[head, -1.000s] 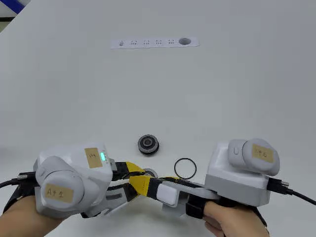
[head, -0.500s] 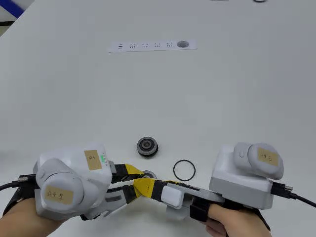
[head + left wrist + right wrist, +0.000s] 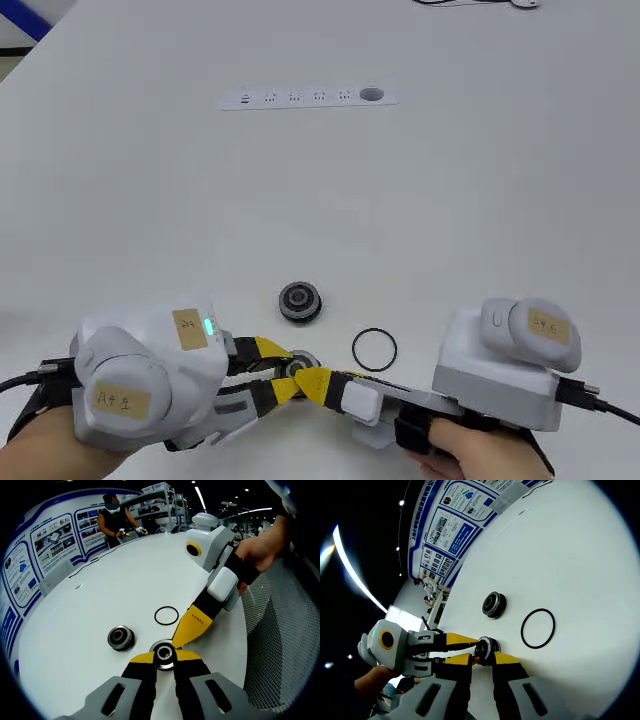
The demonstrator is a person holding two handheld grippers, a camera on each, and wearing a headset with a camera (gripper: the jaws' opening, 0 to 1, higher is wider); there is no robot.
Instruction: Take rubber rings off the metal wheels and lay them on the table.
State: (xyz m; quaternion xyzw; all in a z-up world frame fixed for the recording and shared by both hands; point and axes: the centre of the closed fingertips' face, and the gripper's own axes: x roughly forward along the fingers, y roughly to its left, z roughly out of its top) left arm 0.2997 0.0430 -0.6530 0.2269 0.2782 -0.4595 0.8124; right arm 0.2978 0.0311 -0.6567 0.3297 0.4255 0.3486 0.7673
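While both tools meet low over the white workbench (image 3: 470,210), the left gripper (image 3: 288,369) has its yellow-tipped jaws drawn in on either side of a small metal wheel (image 3: 298,362), clasping it just above the tabletop. The right gripper (image 3: 314,381) reaches in from the opposite side, and its own view shows its jaws narrowed to a slim gap, with the same wheel's edge caught between the tips. Whether those tips have hold of the rubber on the wheel cannot be told. A loose black rubber ring (image 3: 374,350) lies flat on the table just beyond the right gripper's jaws, close to the clasped wheel but not touching it. Slightly farther out a second wheel (image 3: 300,301), dark-rimmed, rests on the table, apart from ring and grippers alike. Well beyond them a white power strip (image 3: 308,98) lies across the bench, and a dark cable (image 3: 470,3) crosses its far edge.
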